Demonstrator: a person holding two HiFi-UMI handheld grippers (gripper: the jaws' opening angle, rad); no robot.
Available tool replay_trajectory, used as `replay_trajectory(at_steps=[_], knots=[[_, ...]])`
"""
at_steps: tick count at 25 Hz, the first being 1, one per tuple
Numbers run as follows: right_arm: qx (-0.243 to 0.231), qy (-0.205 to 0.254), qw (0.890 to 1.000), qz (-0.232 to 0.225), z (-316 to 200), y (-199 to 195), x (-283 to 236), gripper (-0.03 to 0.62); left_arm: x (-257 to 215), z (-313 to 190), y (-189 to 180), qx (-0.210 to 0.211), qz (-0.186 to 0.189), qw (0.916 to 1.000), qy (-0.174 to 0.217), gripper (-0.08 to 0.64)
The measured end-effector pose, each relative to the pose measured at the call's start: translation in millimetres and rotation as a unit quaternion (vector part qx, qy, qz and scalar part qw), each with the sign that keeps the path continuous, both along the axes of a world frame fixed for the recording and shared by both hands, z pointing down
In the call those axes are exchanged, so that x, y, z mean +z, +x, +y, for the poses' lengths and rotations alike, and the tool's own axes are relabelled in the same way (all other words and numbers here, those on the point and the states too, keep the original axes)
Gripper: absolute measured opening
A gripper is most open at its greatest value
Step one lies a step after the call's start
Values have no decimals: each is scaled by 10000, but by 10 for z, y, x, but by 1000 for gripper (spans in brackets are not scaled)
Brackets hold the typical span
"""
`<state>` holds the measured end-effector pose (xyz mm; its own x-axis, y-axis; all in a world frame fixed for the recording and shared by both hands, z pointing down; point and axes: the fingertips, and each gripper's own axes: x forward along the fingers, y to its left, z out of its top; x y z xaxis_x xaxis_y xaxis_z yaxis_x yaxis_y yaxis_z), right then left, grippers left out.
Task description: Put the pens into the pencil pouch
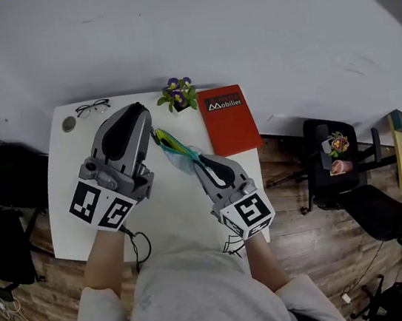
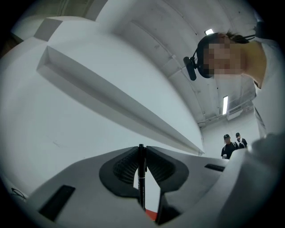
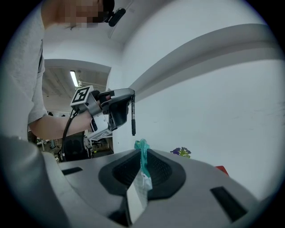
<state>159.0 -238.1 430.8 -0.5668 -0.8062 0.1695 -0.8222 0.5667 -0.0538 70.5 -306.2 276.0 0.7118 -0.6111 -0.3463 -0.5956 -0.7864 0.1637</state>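
Observation:
My left gripper (image 1: 140, 114) is shut on a black pen (image 2: 141, 178), which stands between its ribbed pads (image 2: 122, 167). In the right gripper view that pen (image 3: 132, 116) hangs tip down from the left gripper (image 3: 116, 109), just above the pouch's teal edge (image 3: 142, 153). My right gripper (image 1: 201, 162) is shut on this edge of the teal and yellow pencil pouch (image 1: 173, 147) and holds it up over the white table (image 1: 70, 213). The pouch's clear body (image 3: 138, 191) hangs down between the jaws. The two grippers are close together, tips toward each other.
A red book (image 1: 228, 118) lies at the table's right side, with a small potted flower (image 1: 178, 93) behind it. Glasses (image 1: 92, 107) and a small round object (image 1: 68, 124) lie at the far left corner. A black chair (image 1: 336, 162) stands right of the table.

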Motion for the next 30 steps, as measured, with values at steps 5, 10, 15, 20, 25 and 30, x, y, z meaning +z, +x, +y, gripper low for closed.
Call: replay_trajectory(at_steps=[5, 10, 15, 20, 25, 30], knots=[[-87, 80, 9999, -101, 17, -74, -81, 58, 81, 33, 118, 91, 91, 9998, -126, 72], [-144, 139, 9996, -204, 19, -103, -151, 58, 237, 64, 189, 193, 117, 9990, -380, 72], [-219, 207, 9993, -210, 30, -150, -204, 58, 310, 96, 212, 273, 37, 9984, -496, 72], [-202, 269, 9987, -379, 28, -194, -260, 58, 355, 152, 257, 505, -211, 9973, -493, 92], [-240, 308, 9982, -462, 62, -267, -300, 58, 342, 186, 162, 271, -351, 9980, -449, 107], [-138, 386, 9979, -494, 73, -328, -415, 58, 304, 246, -157, -477, -739, 9956, -328, 46]])
